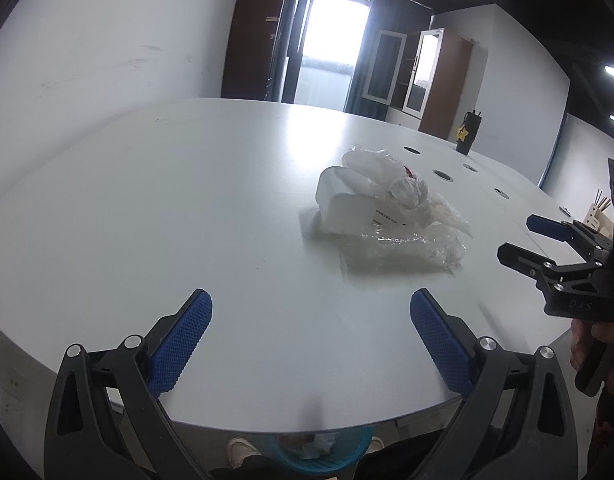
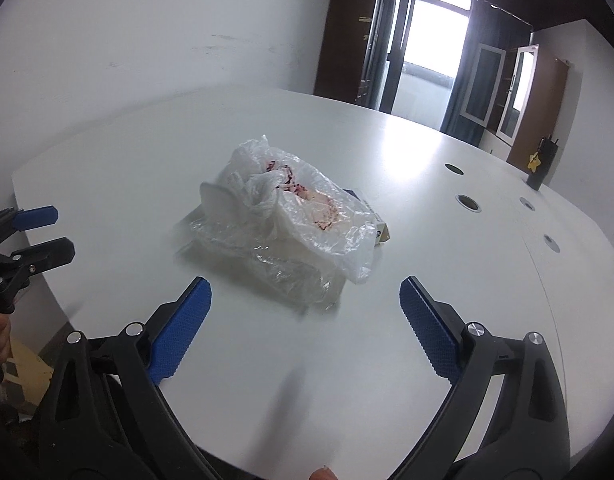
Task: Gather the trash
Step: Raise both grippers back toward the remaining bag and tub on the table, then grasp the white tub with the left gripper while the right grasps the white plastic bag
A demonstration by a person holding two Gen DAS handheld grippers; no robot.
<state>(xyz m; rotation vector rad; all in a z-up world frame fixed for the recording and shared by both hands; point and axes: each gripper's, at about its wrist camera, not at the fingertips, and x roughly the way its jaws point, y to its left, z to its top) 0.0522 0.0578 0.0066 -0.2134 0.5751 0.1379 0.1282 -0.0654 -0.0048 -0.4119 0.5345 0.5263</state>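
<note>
Trash pile (image 2: 283, 232) mid tabletop (image 2: 119, 152), ahead of both tongs, untouched. Looks light, crinkly, slippery film w/ stiffer white box under. Best pinched at bunched bag top. Left tongs (image 1: 311, 336) & right tongs (image 2: 305, 328) spread wide, empty.

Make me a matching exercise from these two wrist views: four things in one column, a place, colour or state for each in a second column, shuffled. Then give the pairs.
Things
1. left gripper
2. crumpled plastic bag
3. dark bottle
4. bin

Descriptions
A. stands upright near the table's far edge, a yellow star on it
B. blue, on the floor below the table's near edge
C. open, nothing between its blue pads
D. translucent, red-stained, lying on the white box

Pairs: 1-C, 2-D, 3-A, 4-B
</note>
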